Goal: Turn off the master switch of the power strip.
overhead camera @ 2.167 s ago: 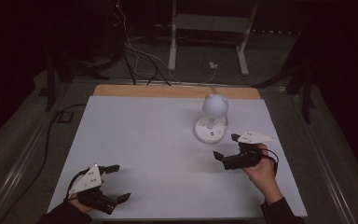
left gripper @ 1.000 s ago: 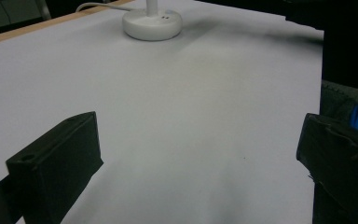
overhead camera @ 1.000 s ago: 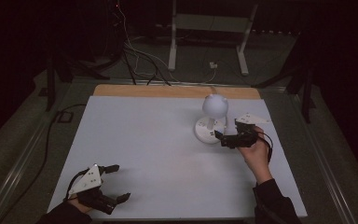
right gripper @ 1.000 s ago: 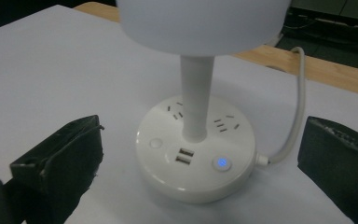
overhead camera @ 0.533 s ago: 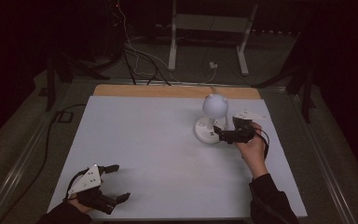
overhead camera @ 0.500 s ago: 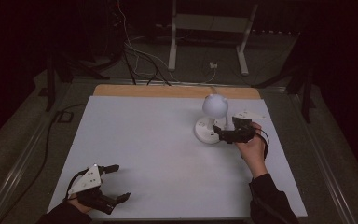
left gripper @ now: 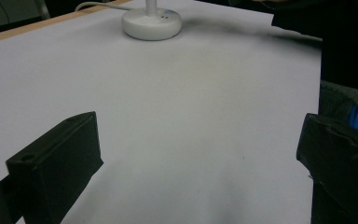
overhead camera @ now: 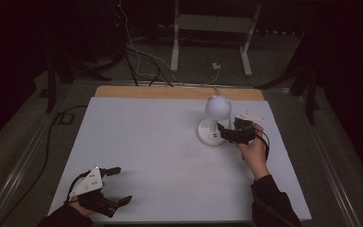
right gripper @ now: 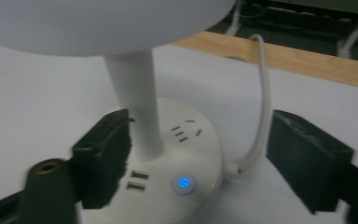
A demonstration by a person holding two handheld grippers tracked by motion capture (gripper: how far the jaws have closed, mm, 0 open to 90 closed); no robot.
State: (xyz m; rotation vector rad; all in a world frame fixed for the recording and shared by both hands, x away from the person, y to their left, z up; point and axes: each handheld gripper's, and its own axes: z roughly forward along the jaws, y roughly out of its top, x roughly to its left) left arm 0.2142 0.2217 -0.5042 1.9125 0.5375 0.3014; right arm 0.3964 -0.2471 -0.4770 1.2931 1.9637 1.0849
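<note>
1. The right gripper (overhead camera: 224, 133) is seen at the lamp (overhead camera: 216, 120), its jaws having just been closing. In the right gripper view they stand on either side of the stem (right gripper: 140, 112) and the cord (right gripper: 261, 107), over the round base (right gripper: 186, 158). The left-hand jaw in that view appears to sit just beside the stem; the other is well clear of the cord. No pressing grip is shown.
2. On the base, a blue-lit button (right gripper: 184, 183), two USB ports (right gripper: 136, 180) and a socket (right gripper: 184, 131) are visible between the jaws.
3. The lamp is set upright on the white table (overhead camera: 156, 142), right of the middle, its globe head (overhead camera: 218, 107) above the base.
4. The left gripper (overhead camera: 116, 185) is held at the near left corner, its jaws spread wide with nothing between them, low over bare tabletop, well apart from the lamp.
5. A wooden strip (overhead camera: 170, 92) runs along the table's far edge; cables (overhead camera: 142, 56) lie on the floor beyond.
</note>
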